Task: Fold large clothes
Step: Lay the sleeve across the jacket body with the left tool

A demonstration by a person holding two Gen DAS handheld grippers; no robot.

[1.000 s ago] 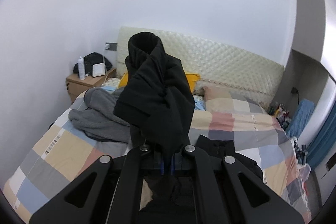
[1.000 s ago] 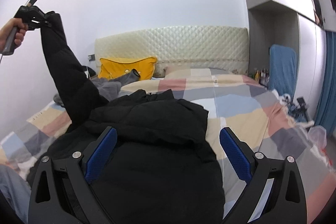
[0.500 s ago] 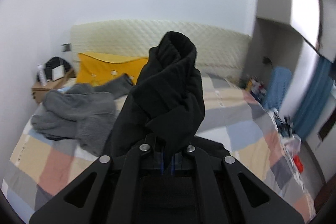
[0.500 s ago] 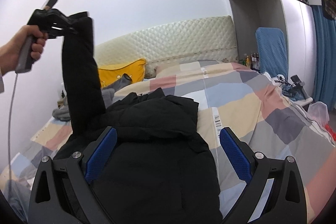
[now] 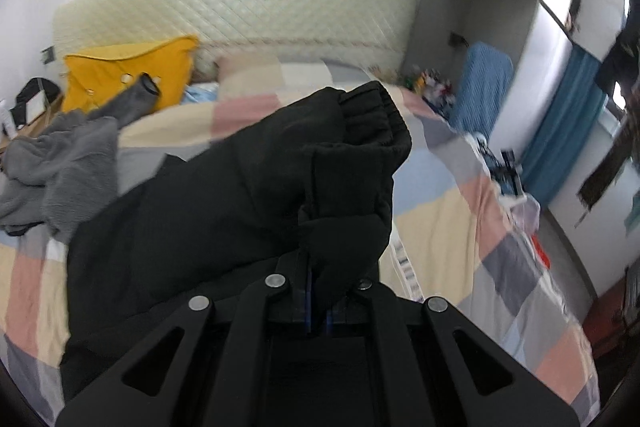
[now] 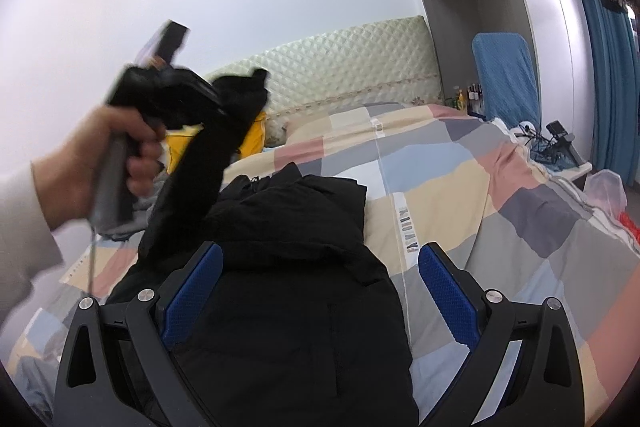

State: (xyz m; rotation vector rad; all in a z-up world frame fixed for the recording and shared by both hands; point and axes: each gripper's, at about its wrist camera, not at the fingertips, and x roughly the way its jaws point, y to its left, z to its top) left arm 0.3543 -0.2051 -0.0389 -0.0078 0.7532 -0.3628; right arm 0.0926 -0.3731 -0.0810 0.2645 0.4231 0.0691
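Through the left wrist view, my left tongs (image 5: 318, 311) sit at bottom centre, pinched tight on the cuff end of the black jacket's sleeve (image 5: 320, 163). The ribbed cuff (image 5: 376, 123) bunches up just above the tips, in the middle of the frame. From there the sleeve runs down and to the left, widening into the dark mass at lower left, so its long axis goes from my grip back toward the lower-left corner. Behind it the checked bed (image 5: 480, 211) spreads to the right, with a grey garment (image 5: 52, 155) heaped at the left edge and a yellow pillow (image 5: 128, 75) against the headboard.

Through the right wrist view, my right tongs (image 6: 320, 287) are spread wide at the bottom of the frame, holding nothing, with blue pads on either side. The jacket's body (image 6: 288, 267) lies on the bed directly between and ahead of them, its hood end toward the centre of the frame and its hem end under my tongs. In the upper left my left hand (image 6: 108, 155) holds the other tongs aloft; the sleeve hangs from them as a slanted black band, dropping down and to the right until it meets the body at centre left.

I judge the next move is to carry the sleeve rightward across the body. The left tongs already hold it, so they must do this. The right tongs, nearest the body, could pin the chest while the sleeve comes over.
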